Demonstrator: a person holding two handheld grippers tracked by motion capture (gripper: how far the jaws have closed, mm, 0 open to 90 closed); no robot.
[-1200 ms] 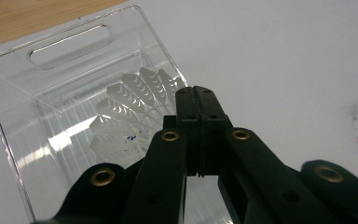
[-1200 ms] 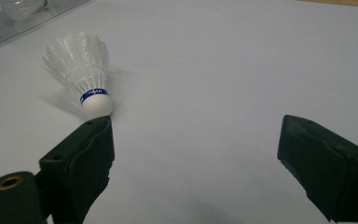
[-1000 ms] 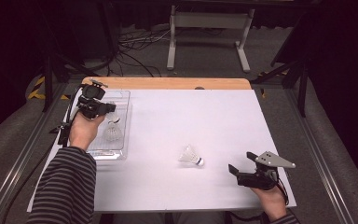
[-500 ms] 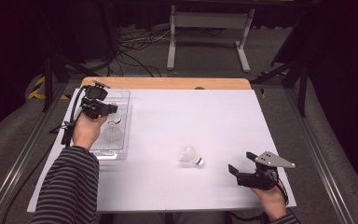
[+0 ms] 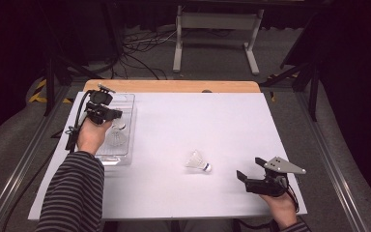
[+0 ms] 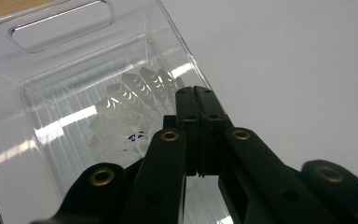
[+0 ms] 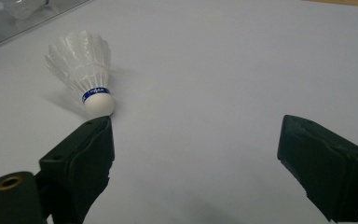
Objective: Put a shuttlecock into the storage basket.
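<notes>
Left gripper (image 5: 107,114): in the high view we find it over the clear plastic tray (image 5: 126,159) at the left of the white table (image 5: 212,125), held in the person's left hand (image 5: 92,137); two shuttlecocks in the tray (image 5: 116,140) lie just below it. Right gripper (image 5: 244,175): near the table's front right corner, in the right hand (image 5: 280,208), with a loose shuttlecock (image 5: 196,161) lying on the table well to its left. In the left gripper view we record the left gripper (image 6: 198,100) with jaws pressed flat together, nothing between them, above the tray (image 6: 60,28) and a white feathered shuttlecock (image 6: 121,116) inside it. In the right gripper view we list the right gripper (image 7: 196,149) with jaws wide apart, empty; the loose shuttlecock (image 7: 84,70) lies on its side just beyond the left jaw, cork end toward it.
</notes>
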